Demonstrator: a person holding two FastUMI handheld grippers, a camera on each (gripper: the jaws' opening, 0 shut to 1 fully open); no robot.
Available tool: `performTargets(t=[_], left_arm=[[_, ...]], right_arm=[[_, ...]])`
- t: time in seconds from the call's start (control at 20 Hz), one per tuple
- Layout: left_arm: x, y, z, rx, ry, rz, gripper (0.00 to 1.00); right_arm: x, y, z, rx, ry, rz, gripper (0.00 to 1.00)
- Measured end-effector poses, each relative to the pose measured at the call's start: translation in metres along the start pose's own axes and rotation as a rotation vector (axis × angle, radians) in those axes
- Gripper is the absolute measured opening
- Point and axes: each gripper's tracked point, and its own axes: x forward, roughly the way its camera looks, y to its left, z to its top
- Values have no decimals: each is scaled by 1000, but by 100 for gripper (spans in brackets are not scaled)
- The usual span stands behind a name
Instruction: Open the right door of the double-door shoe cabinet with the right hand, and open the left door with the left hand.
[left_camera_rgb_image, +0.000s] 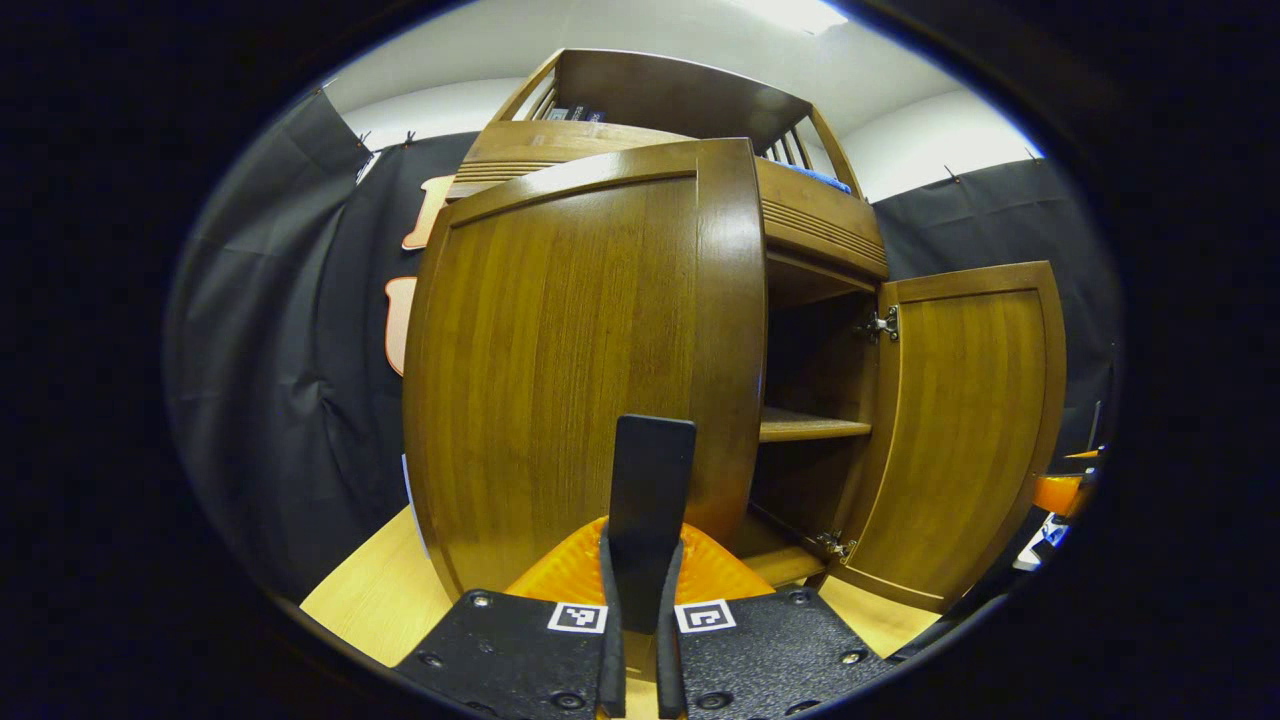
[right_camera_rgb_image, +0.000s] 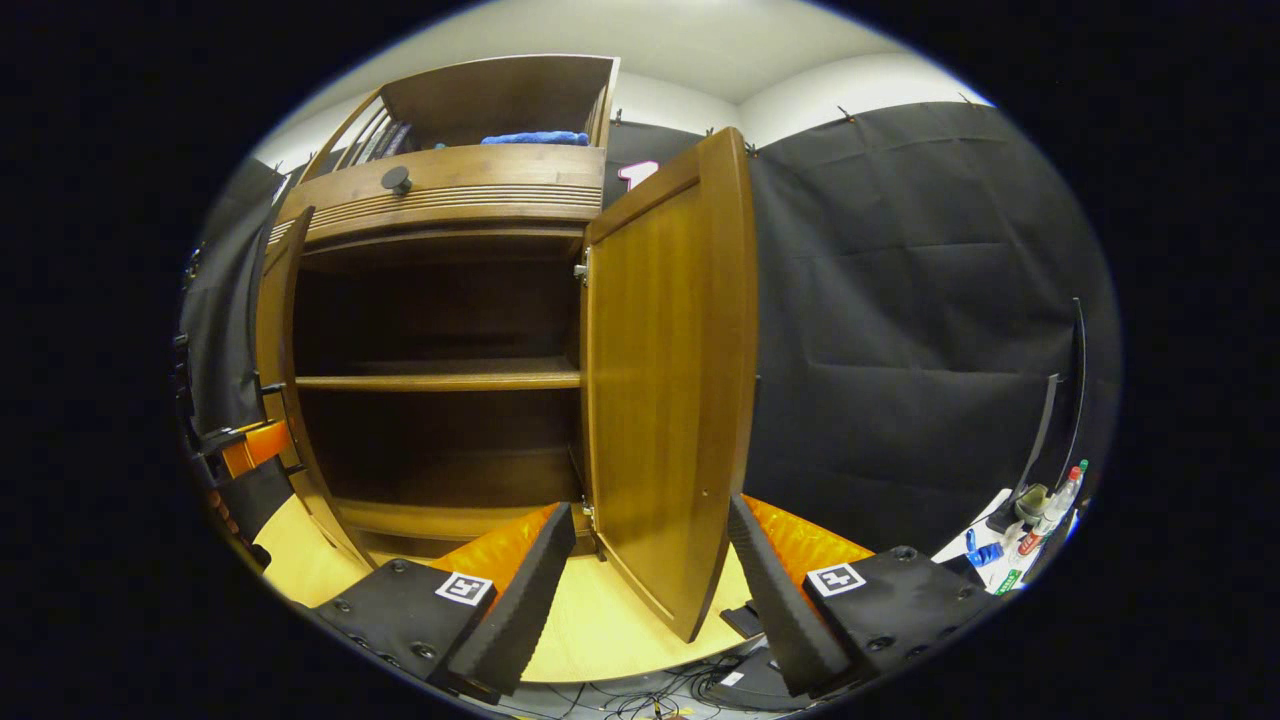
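Observation:
The brown wooden shoe cabinet (right_camera_rgb_image: 450, 195) stands with both doors swung out. The left door (left_camera_rgb_image: 570, 370) turns its outer face to me in the left gripper view. My left gripper (left_camera_rgb_image: 650, 430) is shut, its tips against that face near the free edge, covering the knob. It also appears as an orange piece (right_camera_rgb_image: 250, 445) outside the left door (right_camera_rgb_image: 275, 370). The right door (right_camera_rgb_image: 665, 380) stands edge-on in the right gripper view. My right gripper (right_camera_rgb_image: 650, 570) is open, one finger on each side of the door's lower edge. The right door (left_camera_rgb_image: 965, 430) also hangs open in the left gripper view.
Inside is a bare shelf (right_camera_rgb_image: 440, 380). Above it is a drawer with a dark knob (right_camera_rgb_image: 396, 180), and a blue cloth (right_camera_rgb_image: 535, 138) lies on top. The cabinet rests on a light wooden platform (right_camera_rgb_image: 600, 620). Bottles (right_camera_rgb_image: 1050, 505) stand far right and cables (right_camera_rgb_image: 640, 700) lie below.

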Motion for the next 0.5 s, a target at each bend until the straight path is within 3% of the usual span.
performTargets(t=[0.1, 0.15, 0.2, 0.25, 0.3, 0.5], left_arm=[[-7, 4, 1, -9, 5, -2, 12], [-10, 8, 0, -13, 3, 1, 12], [-14, 10, 1, -17, 3, 6, 12], [-17, 12, 1, -18, 2, 11, 12], [-21, 15, 2, -17, 3, 15, 12], [-36, 24, 4, -24, 12, 32, 12]], right_arm=[[2, 10, 0, 1, 0, 14, 99], [4, 14, 0, 3, 0, 21, 92], [4, 18, 1, 5, 0, 27, 99], [5, 23, 2, 6, 1, 34, 99], [6, 26, 1, 7, 1, 42, 92], [10, 33, 1, -1, 6, 62, 92]])
